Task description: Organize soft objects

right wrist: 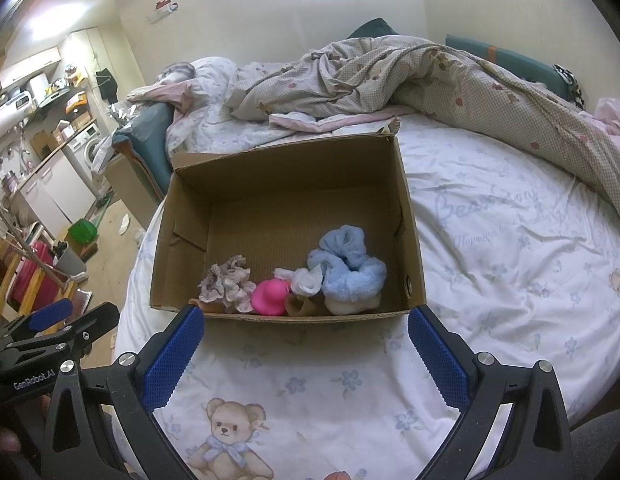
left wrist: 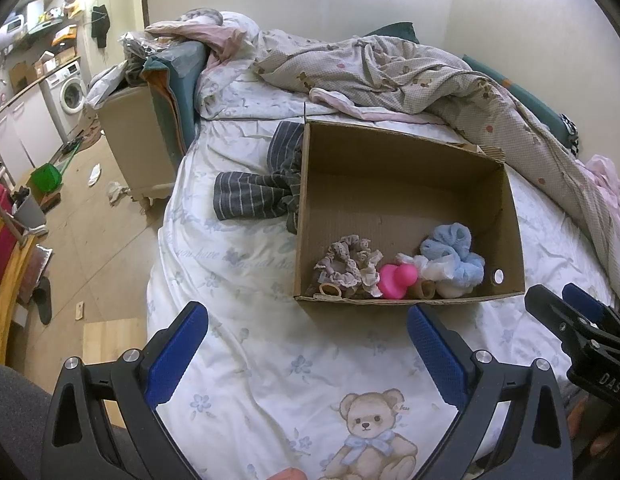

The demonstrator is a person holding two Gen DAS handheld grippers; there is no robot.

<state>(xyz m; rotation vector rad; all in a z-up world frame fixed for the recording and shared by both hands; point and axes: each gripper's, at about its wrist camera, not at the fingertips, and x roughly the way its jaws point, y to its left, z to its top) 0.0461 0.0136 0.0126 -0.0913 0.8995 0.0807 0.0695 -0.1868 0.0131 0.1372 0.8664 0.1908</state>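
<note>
Striped cloth (left wrist: pixel 262 184) partly behind box (left wrist: pixel 510 216)

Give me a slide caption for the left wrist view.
Open left tool hovers over the bear-print bedsheet, facing a brown cardboard box holding a fluffy blue scrunchie.

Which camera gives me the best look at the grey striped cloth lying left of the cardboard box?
The left wrist view: the grey striped cloth lies in full view on the white bedsheet, against the outer left wall of the brown cardboard box. The right wrist view does not show it; the box wall hides that spot.
</note>
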